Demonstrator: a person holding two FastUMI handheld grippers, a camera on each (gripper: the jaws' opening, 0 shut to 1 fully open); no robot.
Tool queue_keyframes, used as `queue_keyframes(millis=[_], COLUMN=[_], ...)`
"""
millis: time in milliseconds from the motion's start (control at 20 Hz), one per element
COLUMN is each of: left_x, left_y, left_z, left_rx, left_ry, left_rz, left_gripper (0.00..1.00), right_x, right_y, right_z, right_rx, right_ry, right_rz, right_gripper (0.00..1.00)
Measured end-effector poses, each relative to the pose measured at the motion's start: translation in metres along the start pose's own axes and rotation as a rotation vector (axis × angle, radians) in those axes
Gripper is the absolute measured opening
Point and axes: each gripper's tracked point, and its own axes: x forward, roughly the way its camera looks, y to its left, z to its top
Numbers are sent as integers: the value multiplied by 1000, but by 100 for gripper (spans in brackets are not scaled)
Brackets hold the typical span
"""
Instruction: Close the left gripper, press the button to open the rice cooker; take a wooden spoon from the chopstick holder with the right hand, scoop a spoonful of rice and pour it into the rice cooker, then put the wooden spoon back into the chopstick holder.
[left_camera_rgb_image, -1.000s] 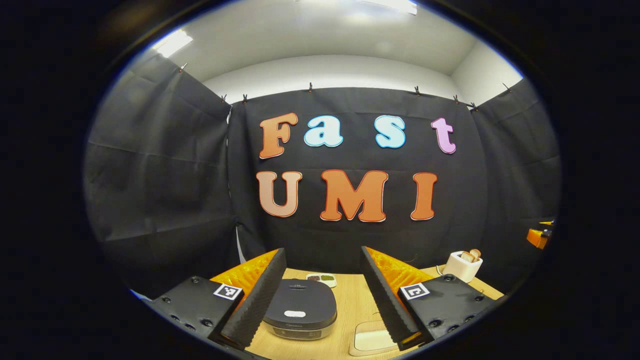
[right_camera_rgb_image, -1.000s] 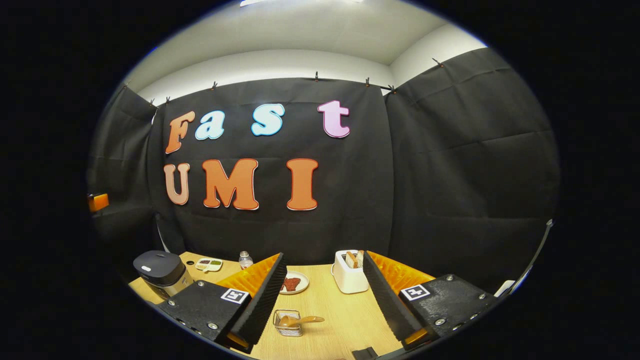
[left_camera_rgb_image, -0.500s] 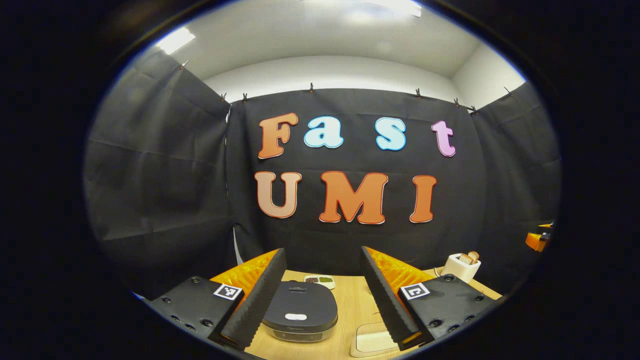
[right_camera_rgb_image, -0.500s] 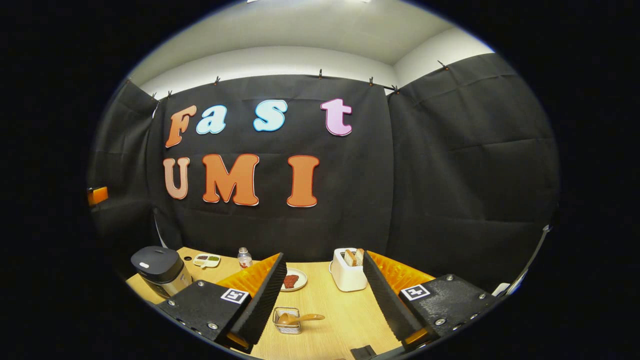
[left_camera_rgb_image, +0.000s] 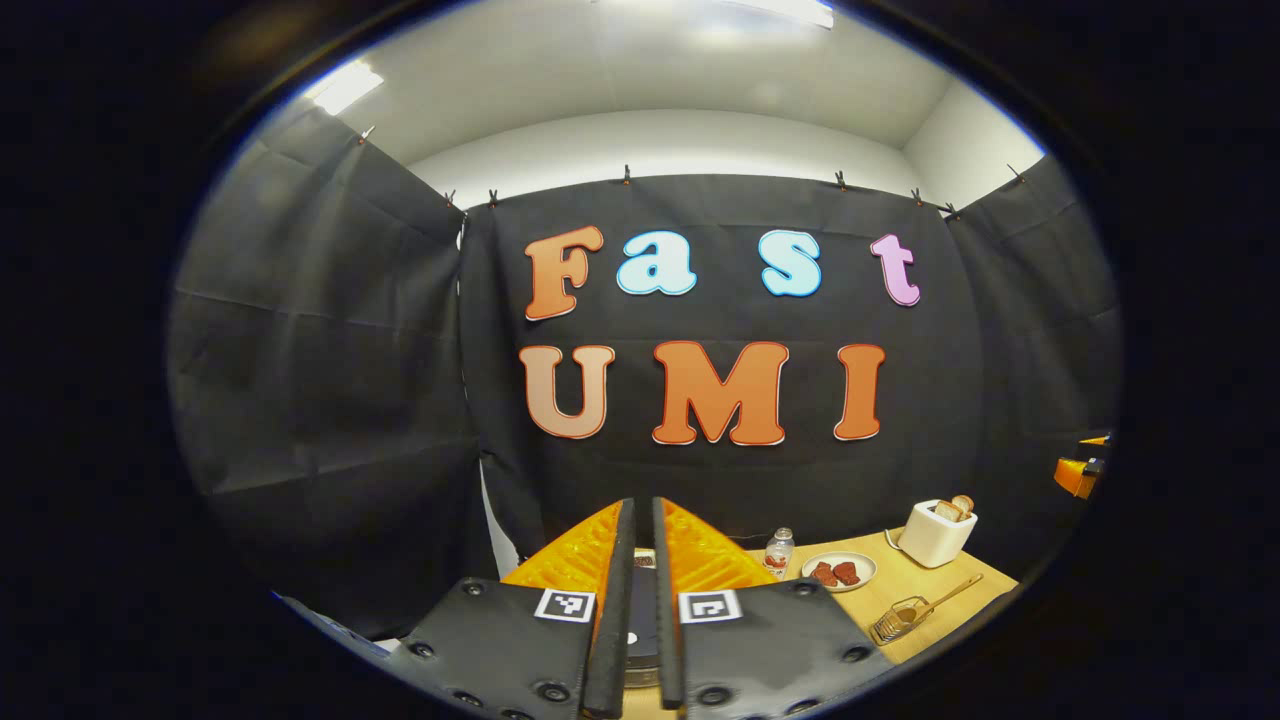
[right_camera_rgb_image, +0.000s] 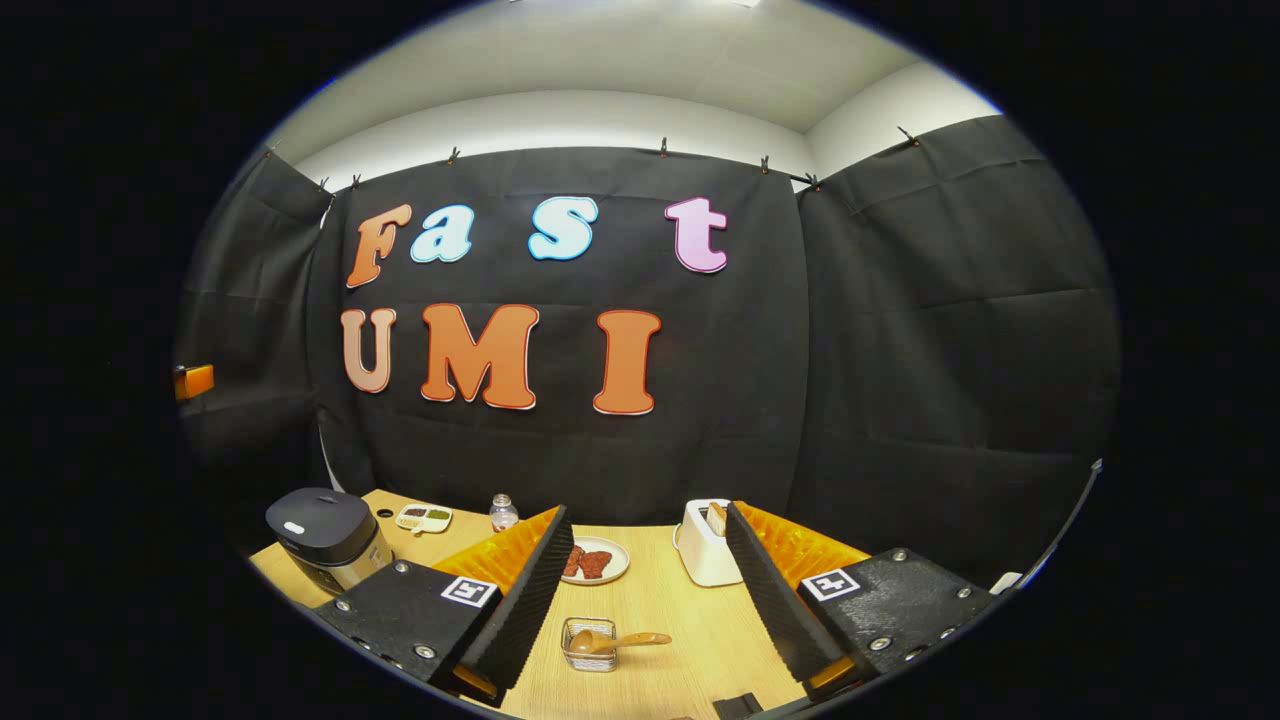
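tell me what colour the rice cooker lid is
Dark grey, nearly black, on the rice cooker; clearest in the right gripper view.

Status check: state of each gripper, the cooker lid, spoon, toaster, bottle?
left gripper: shut, holding nothing
right gripper: open, holding nothing
rice cooker: lid closed
wooden spoon: lying in the chopstick holder, handle sticking out over the rim
toaster: bread slices sticking up from its slots
bottle: upright, capped
plate: holds red pieces of food

White toaster (right_camera_rgb_image: 704, 558) holding bread, plate (right_camera_rgb_image: 598, 561) of red pieces, small bottle (right_camera_rgb_image: 503, 513), divided dish (right_camera_rgb_image: 423, 517), wooden table (right_camera_rgb_image: 690, 640)
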Motion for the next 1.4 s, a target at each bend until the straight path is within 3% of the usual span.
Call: queue_keyframes(millis=[150,200,400,450,500,650,900,1150,1350,1400], left_x=[2,6,26,32,39,57,86,92,93,91], left_y=[9,14,14,15,16,21,35,36,33,34], left_z=[-7,-13,-43,-54,-66,-109,-191,-243,-268,-275], left_rx=[1,11,22,22,16,-40,-36,-52,-51,-51], left_ry=[21,26,72,87,100,174,289,373,416,434], left_rz=[24,42,-4,-12,-18,-31,-27,-29,-32,-29], left_gripper=[5,5,4,7,4,4,4,0,4,4], right_x=[1,3,2,2,1,-1,-4,-6,-5,-5], right_y=[5,7,12,13,14,14,9,6,5,6], right_z=[-1,-2,-4,-5,-6,-8,-15,-23,-29,-32], right_rx=[-6,-4,6,7,7,4,1,17,34,38], right_ry=[0,4,9,11,15,25,39,71,90,96], right_rz=[6,8,5,6,4,-4,-39,-58,-71,-70], right_gripper=[95,95,95,95,95,95,95,95,95,100])
